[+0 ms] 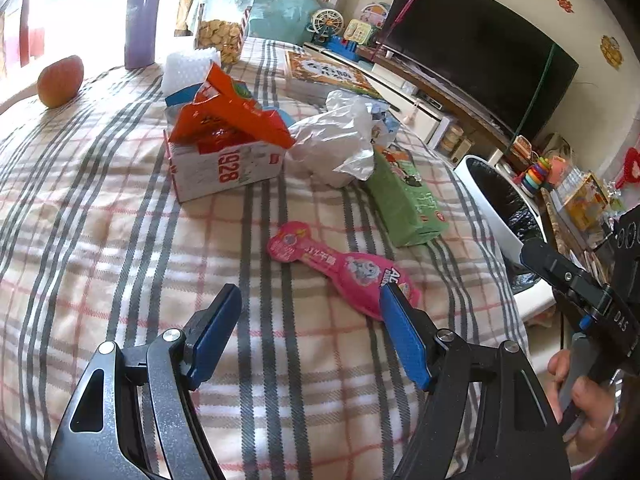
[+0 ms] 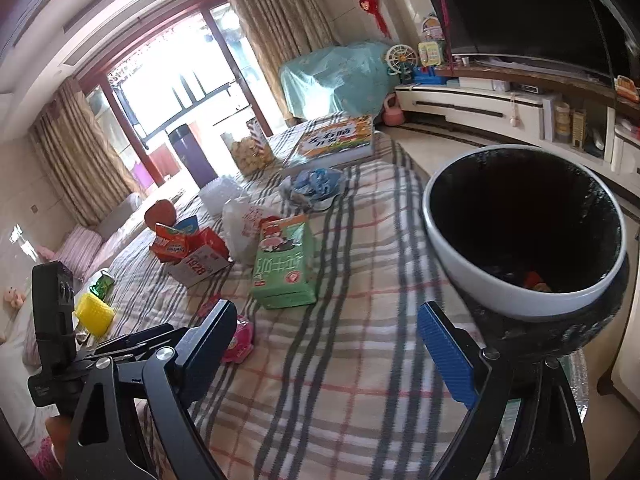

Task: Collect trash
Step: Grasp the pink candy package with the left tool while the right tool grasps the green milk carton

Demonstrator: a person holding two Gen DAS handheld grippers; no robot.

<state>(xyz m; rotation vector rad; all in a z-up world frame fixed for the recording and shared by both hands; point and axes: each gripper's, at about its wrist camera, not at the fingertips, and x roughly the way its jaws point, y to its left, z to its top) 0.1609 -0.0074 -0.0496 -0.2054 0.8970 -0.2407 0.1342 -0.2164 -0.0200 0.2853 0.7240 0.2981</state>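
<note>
Now, working left to right in the left wrist view: your left tongs [image 1: 308, 332] stand apart and empty at the lower centre, and the pink wrapper [image 1: 340, 266] lies flat on the checked cloth [image 1: 100, 220] just above their right finger. Shift slightly right so the wrapper's wide end sits between both pads, then press down into the cloth before closing. At the right edge waits the bin [image 1: 500, 208], black-lined. Your right tongs [image 2: 328, 328] are also apart, holding nothing; keep them clear.
</note>
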